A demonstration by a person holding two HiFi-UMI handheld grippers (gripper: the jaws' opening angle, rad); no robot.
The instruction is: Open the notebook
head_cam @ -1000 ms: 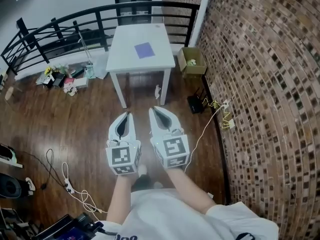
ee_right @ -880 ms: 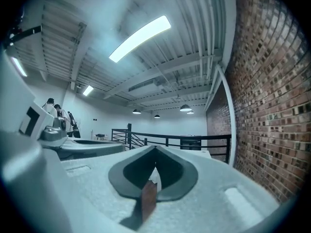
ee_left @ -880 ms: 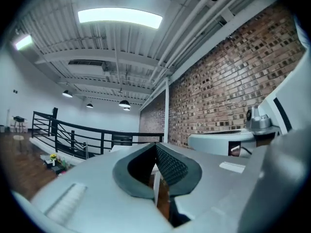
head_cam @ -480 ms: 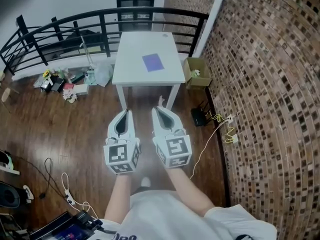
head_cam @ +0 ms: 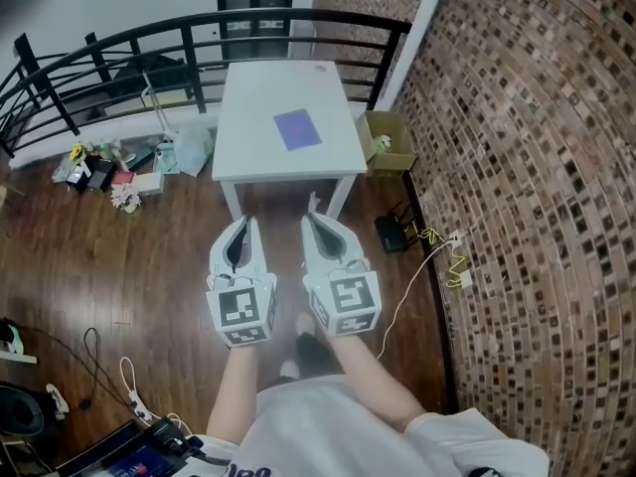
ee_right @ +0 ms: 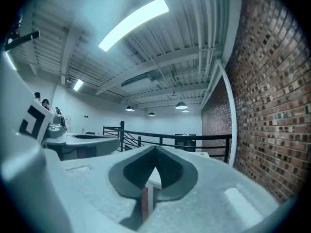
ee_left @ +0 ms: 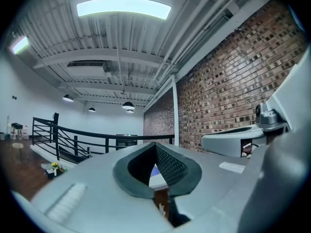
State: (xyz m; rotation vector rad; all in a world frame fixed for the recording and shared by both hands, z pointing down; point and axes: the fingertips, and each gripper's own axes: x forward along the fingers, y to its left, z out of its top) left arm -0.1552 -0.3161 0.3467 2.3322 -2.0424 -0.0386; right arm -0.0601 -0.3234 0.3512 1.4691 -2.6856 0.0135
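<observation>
The left tongs (head_cam: 242, 225), a pale grey two-jaw tool with a black-and-white marker cube at its back, are held level in front of the person. Their jaws are pressed together at the tips with nothing between them. Just beside them, across a narrow gap, are the right tongs (head_cam: 311, 219), which have the same shape and are also held level. Their jaws too are pressed together and empty. The person's forearms (head_cam: 234, 386) carry the tools and come out of a white shirt (head_cam: 338, 425) at the bottom of the head view.

Both tongs point toward a white square desk (head_cam: 253, 117) standing just ahead of their tips on a dark wooden floor (head_cam: 119, 256). The purple notebook (head_cam: 297, 129), thin and rectangular, lies closed and flat on the desk, a little right of the middle and well apart from both tongs. In the left gripper view a sliver of purple shows through the gap behind the closed tips.

An open brown cardboard box (head_cam: 383, 139) sits on the floor just beside the desk's right side. A curved black metal railing (head_cam: 149, 43) runs behind the desk. A red-brown brick wall (head_cam: 517, 167) fills the right side. A heap of small coloured items (head_cam: 109, 167) lies on the floor at the left by the railing. A pale cable (head_cam: 432, 232) trails near the foot of the wall.
</observation>
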